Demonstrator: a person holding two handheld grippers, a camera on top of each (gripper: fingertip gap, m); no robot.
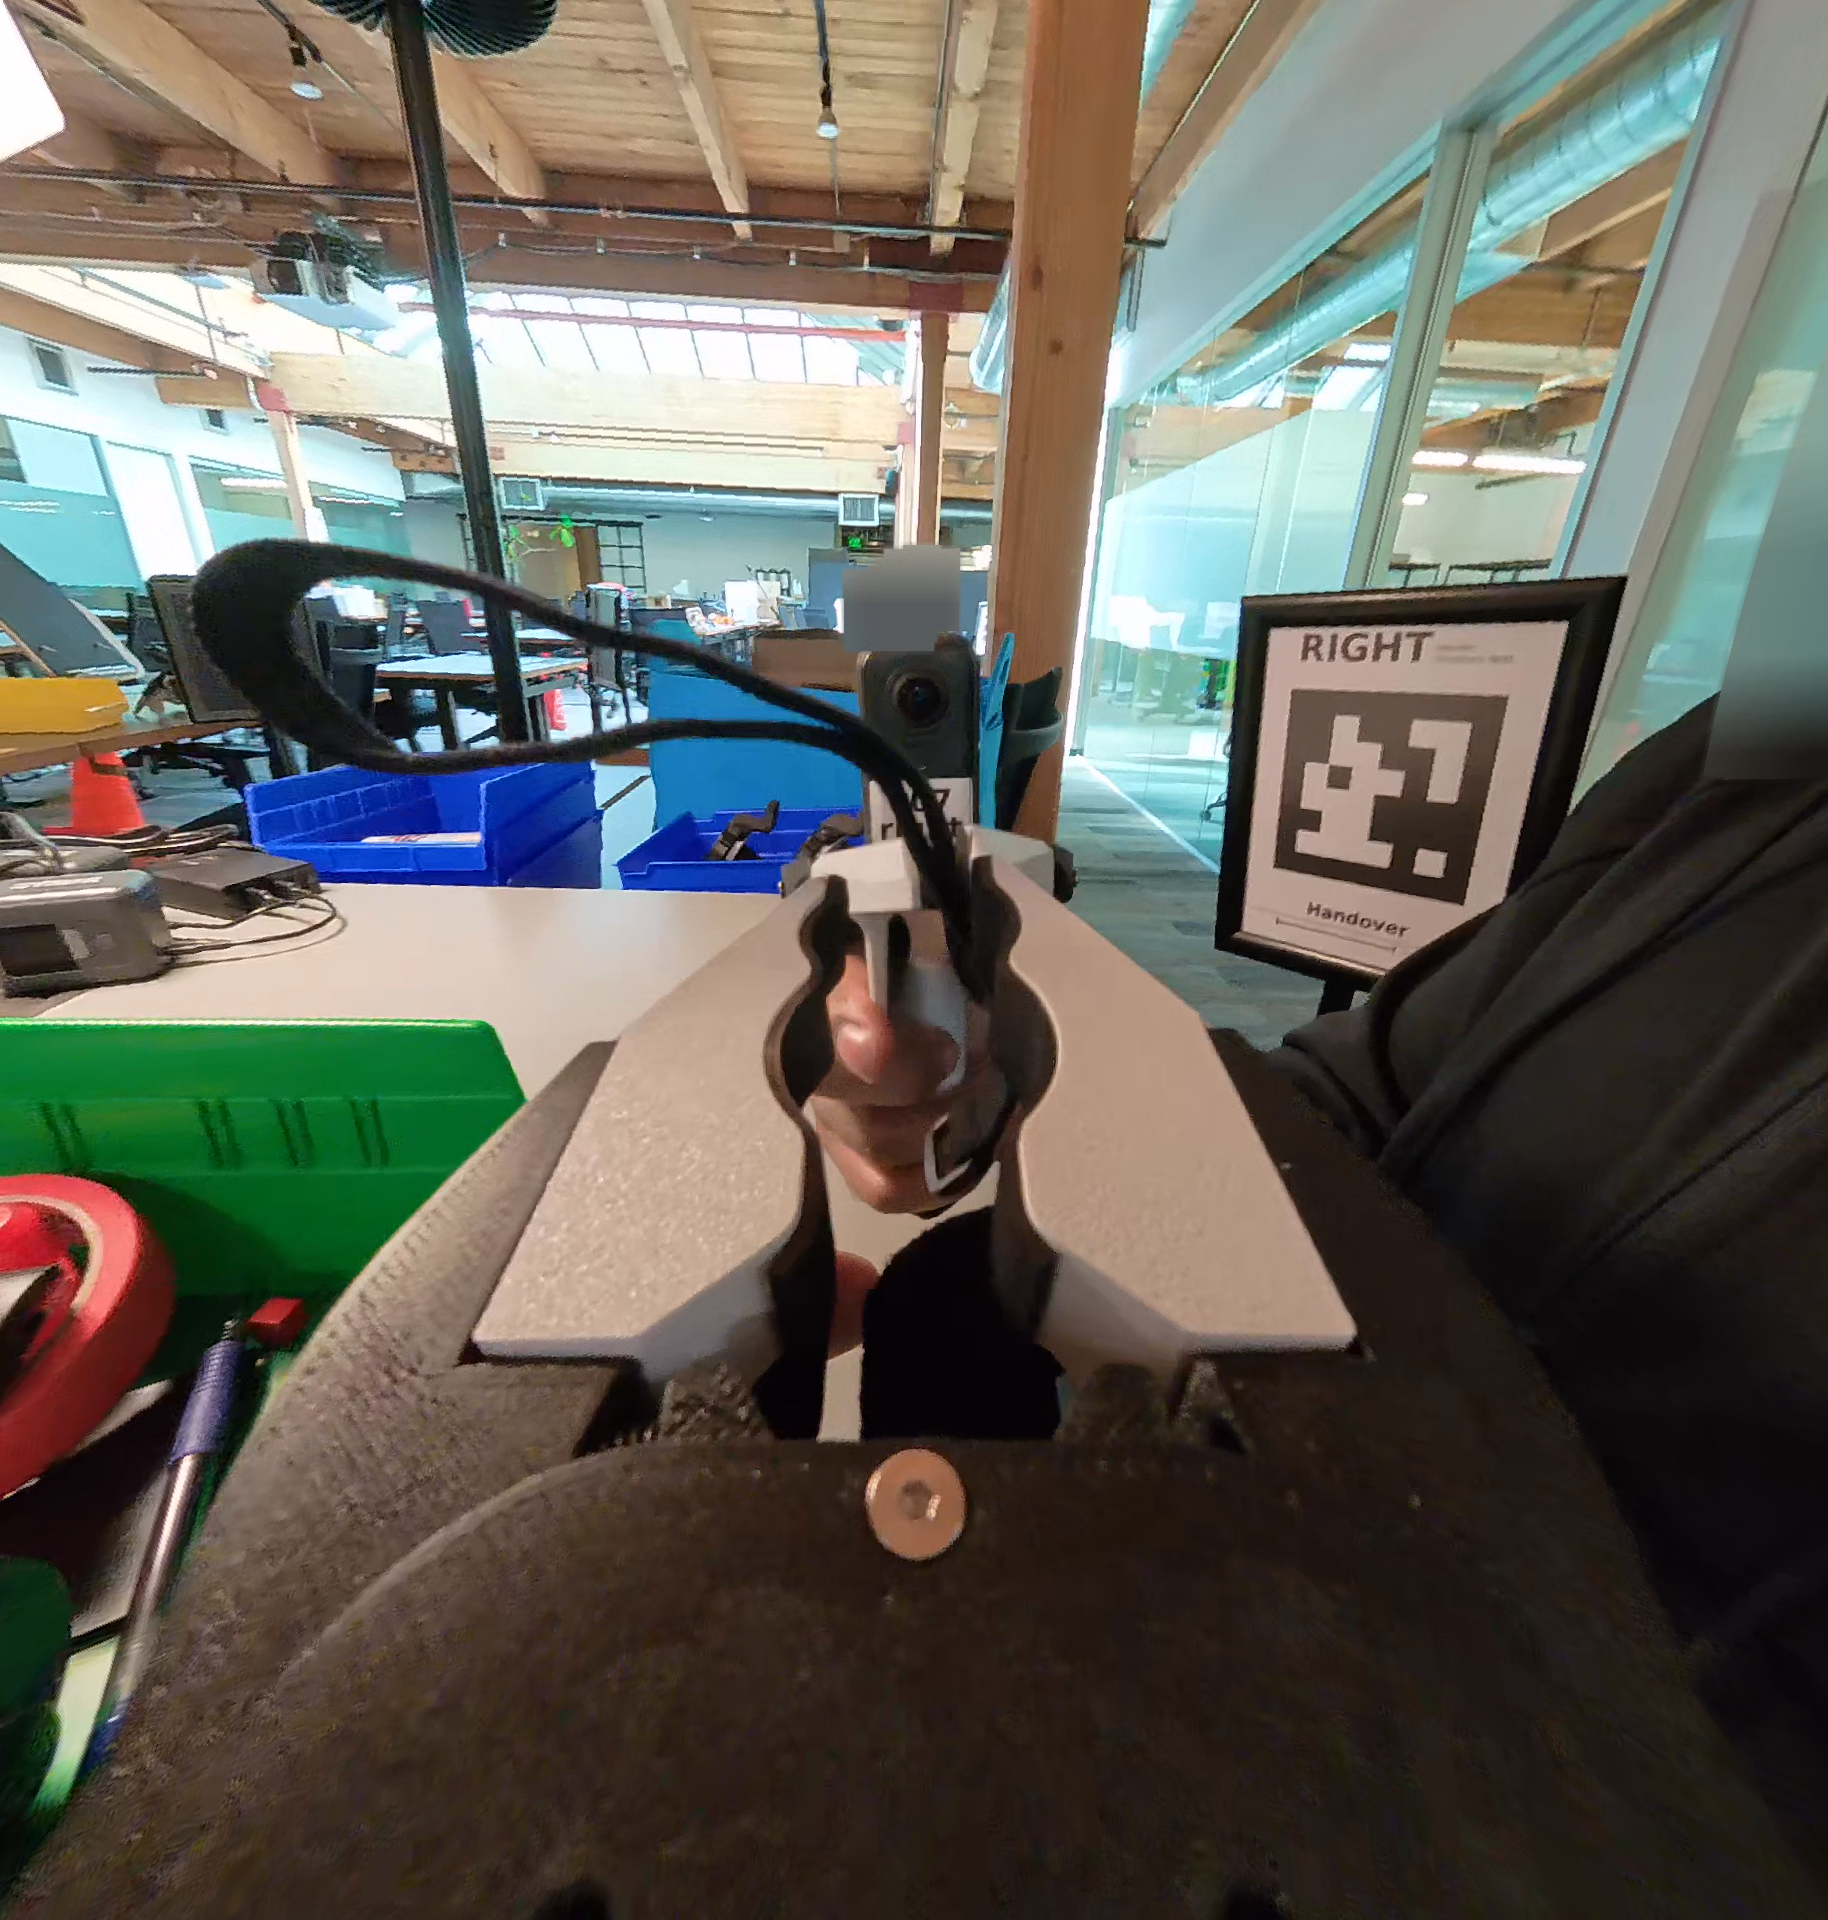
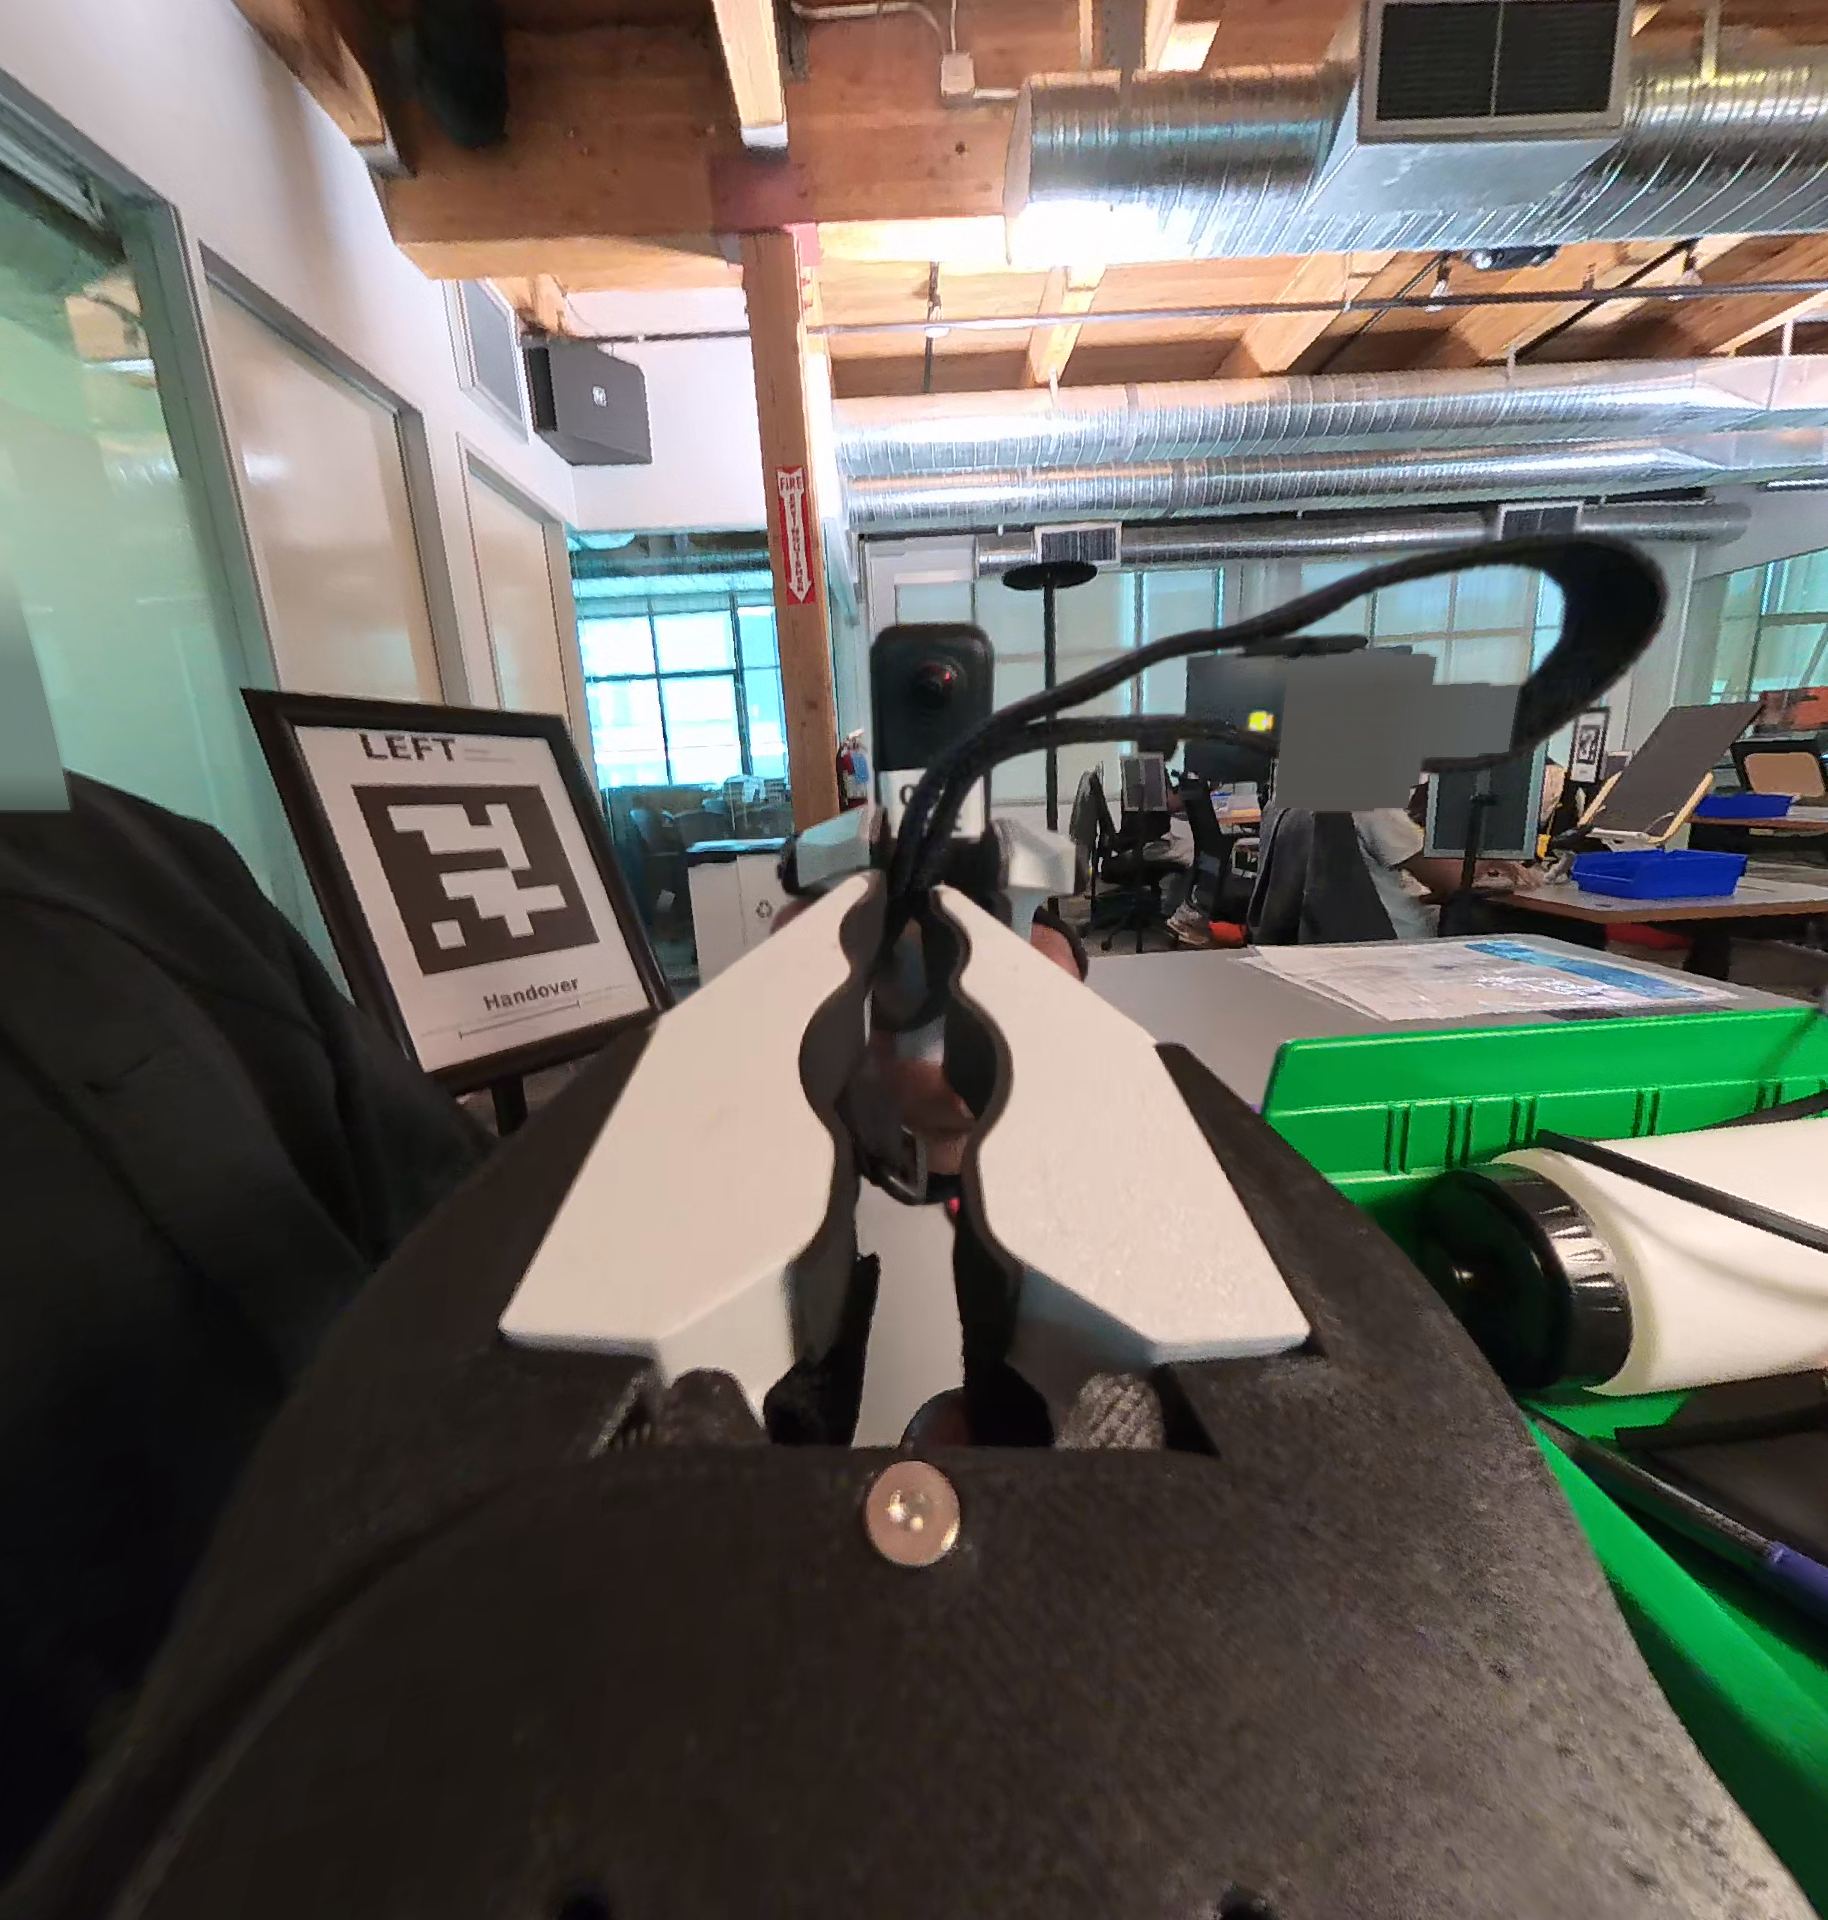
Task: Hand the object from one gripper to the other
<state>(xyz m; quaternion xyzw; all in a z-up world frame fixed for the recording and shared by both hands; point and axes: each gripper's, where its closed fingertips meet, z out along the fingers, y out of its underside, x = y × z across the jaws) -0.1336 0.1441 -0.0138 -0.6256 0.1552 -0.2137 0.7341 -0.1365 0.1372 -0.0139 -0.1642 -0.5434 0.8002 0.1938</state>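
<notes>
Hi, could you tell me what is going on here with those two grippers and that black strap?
A person holds two handheld grippers tip to tip above a grey table, mid-handover of a black strap. The strap's ends run between the fingers of both the left gripper and the right gripper, and its loop arches up to one side. Both sets of fingers look closed on it, so neither has let go yet. A green bin sits beside them.
</notes>
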